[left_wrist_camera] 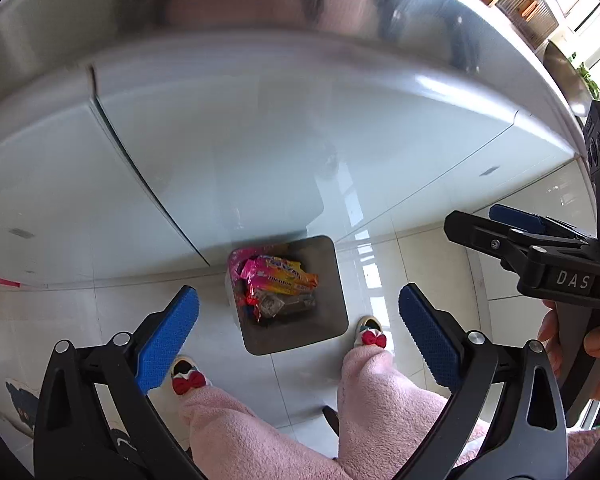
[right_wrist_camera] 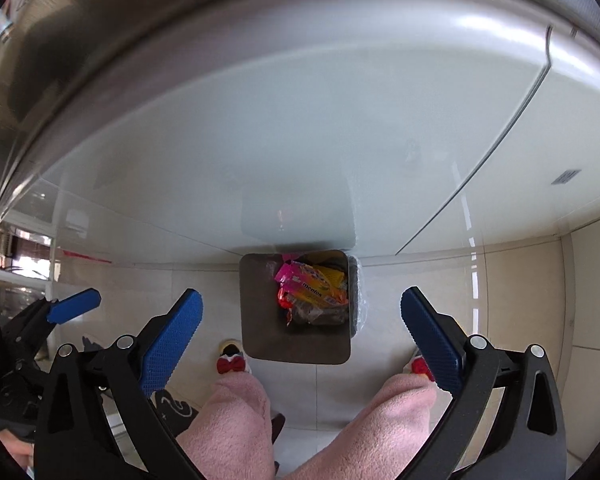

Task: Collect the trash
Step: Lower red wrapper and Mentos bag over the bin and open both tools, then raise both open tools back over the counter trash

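Both of my tongs, left gripper (left_wrist_camera: 298, 334) and right gripper (right_wrist_camera: 300, 338), gape wide and empty above the bin (left_wrist_camera: 332, 332) between my slippers, where light, crinkly, slippery wrappers (left_wrist_camera: 278, 280) lie; I'd judge pinching a folded edge best.

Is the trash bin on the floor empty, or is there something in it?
Not empty: the trash bin holds candy wrappers, including a Mentos pack.
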A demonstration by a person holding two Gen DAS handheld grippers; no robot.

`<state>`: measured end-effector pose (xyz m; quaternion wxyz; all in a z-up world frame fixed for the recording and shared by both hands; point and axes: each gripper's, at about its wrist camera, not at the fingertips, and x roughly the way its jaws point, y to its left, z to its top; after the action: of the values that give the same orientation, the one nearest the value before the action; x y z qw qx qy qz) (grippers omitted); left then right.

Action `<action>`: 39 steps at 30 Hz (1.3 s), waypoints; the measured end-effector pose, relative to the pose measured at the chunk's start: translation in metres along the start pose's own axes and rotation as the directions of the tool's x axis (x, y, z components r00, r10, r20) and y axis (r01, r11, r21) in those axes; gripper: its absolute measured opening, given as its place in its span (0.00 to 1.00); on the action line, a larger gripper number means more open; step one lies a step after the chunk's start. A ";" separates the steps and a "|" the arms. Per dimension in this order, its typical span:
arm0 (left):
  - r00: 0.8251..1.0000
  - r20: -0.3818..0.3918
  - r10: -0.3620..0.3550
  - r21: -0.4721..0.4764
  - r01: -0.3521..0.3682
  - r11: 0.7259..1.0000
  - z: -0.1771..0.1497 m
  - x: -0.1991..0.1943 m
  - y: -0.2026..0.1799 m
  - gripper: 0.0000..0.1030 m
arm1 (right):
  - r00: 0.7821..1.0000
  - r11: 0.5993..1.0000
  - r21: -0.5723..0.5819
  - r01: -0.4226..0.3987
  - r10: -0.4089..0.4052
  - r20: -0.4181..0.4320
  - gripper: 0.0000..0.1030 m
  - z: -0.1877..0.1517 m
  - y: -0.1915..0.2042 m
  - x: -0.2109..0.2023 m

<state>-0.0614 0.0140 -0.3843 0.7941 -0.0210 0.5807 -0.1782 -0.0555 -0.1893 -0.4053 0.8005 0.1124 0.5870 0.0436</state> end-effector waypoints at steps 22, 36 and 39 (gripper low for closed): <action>0.945 0.325 0.039 0.007 -0.044 0.999 0.110 -0.141 0.011 0.92 | 0.917 0.994 -0.107 -0.026 0.066 0.393 0.97 0.117 0.050 -0.167; 0.947 0.317 0.047 0.032 -0.060 0.998 0.188 -0.099 0.038 0.92 | 0.929 0.983 -0.152 -0.105 0.152 0.337 0.90 0.200 0.077 -0.118; 0.949 0.313 0.027 0.043 -0.042 0.998 0.201 -0.090 0.040 0.89 | 0.937 0.979 -0.161 -0.128 0.173 0.304 0.84 0.214 0.084 -0.101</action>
<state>0.1118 0.0441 -0.2464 0.8792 -0.0194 0.4436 -0.1729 0.1218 -0.1553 -0.2306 0.8844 0.1068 0.4362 0.1268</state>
